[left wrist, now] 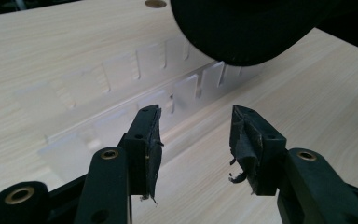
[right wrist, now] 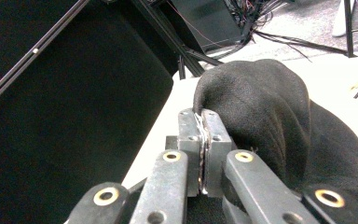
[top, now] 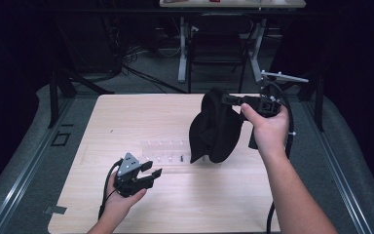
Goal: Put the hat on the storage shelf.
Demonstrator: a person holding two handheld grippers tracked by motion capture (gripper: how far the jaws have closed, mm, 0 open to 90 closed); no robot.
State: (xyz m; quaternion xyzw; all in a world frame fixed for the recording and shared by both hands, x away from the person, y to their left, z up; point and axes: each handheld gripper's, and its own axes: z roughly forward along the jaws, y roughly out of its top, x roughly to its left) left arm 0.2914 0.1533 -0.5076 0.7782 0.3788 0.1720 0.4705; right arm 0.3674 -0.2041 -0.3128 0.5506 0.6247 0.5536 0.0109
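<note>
Left gripper (top: 151, 171) spread over bare table (top: 214, 204); right gripper (top: 226, 100) pinching black cloth (top: 216, 129) edge.

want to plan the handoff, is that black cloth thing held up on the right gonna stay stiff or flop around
Likely floppy: the black cloth hangs in soft folds from the right tool, which pinches only one edge. It probably sways when moved, since its lower end hangs loose just above the clear plastic rack. It seems light, as that thin pinch carries it.

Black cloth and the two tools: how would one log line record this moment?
right tool: shut on black cloth, lifted | left tool: open, holds nothing | clear slotted tray: on table
</note>
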